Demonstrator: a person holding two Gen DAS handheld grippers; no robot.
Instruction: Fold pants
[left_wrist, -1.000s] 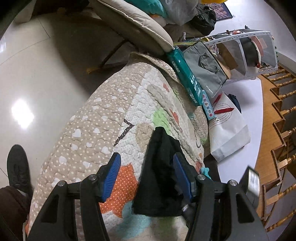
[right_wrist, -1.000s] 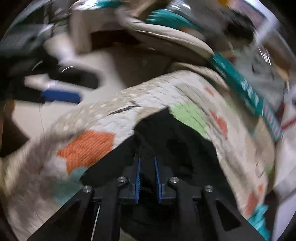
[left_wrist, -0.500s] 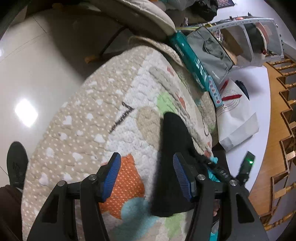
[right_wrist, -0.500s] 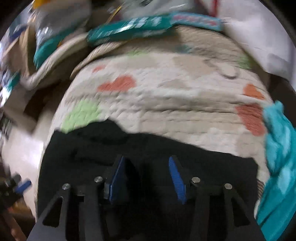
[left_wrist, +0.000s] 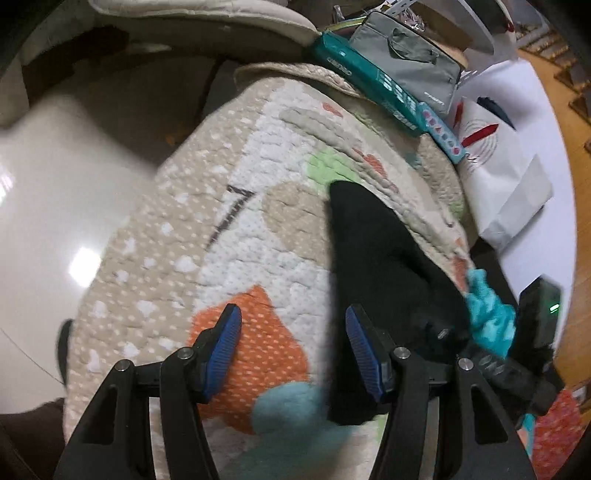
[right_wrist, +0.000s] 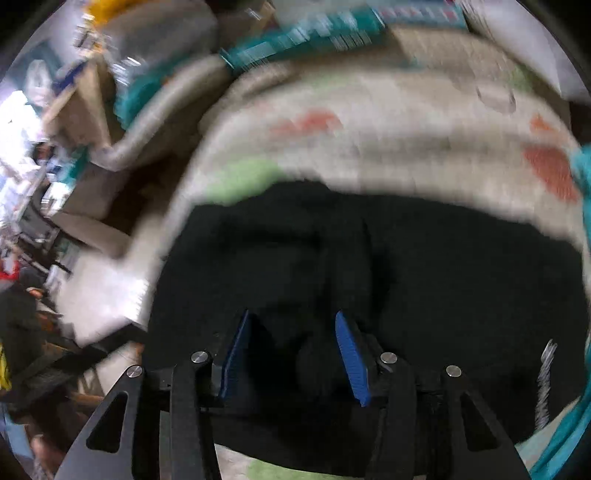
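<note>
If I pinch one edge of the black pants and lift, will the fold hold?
Probably not. The black pants look soft and floppy, draping over the quilt's curve. Likely light; layers may slide apart. Both tongs, left and right, are open.

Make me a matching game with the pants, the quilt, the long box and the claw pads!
Things:
1. pants
2. quilt
3. long box
4. pads on the left claw

Colours:
A. blue
B. black
C. teal
D. beige with orange and green patches

Pairs: 1-B, 2-D, 3-C, 4-A
</note>
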